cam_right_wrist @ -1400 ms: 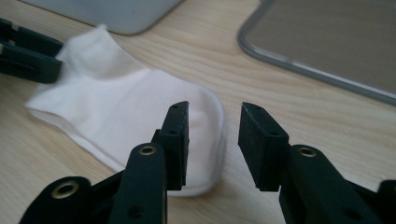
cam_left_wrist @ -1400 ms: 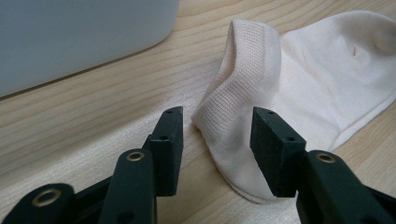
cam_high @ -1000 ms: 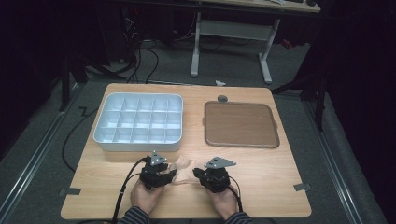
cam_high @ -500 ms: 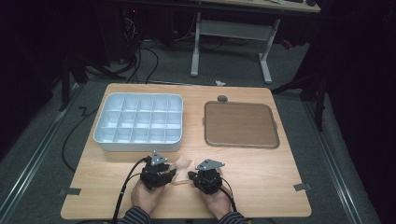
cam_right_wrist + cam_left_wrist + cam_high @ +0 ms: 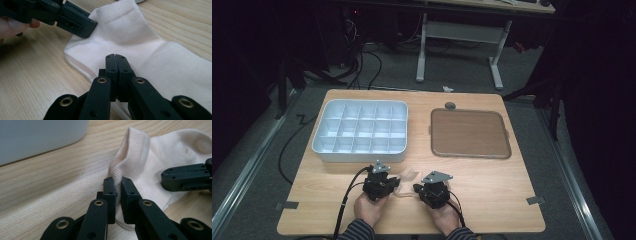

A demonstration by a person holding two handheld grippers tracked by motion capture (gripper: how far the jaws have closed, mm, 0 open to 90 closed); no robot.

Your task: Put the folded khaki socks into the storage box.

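A cream sock (image 5: 408, 175) lies on the wooden table near its front edge, between my two grippers. My left gripper (image 5: 118, 182) has just been closing and is now shut on the sock's (image 5: 175, 152) ribbed cuff, which stands up in a fold between its jaws. From the high view the left gripper (image 5: 398, 182) comes at the sock from the left. My right gripper (image 5: 116, 57) is shut with its tips on the near edge of the sock (image 5: 140, 42), a thin layer of fabric under them. The grippers' tips nearly meet: right gripper (image 5: 163, 176), left gripper (image 5: 92, 25).
A white compartment box (image 5: 360, 156) stands just behind the left gripper, its wall (image 5: 37, 137) close by. A brown tray (image 5: 469, 132) lies at the back right, with a small round grey piece (image 5: 450, 105) behind it. The person's hands hold both grippers at the table's front edge.
The right gripper has shifted a little left, toward the left gripper and the sock. The left gripper has stayed in place beside the sock.
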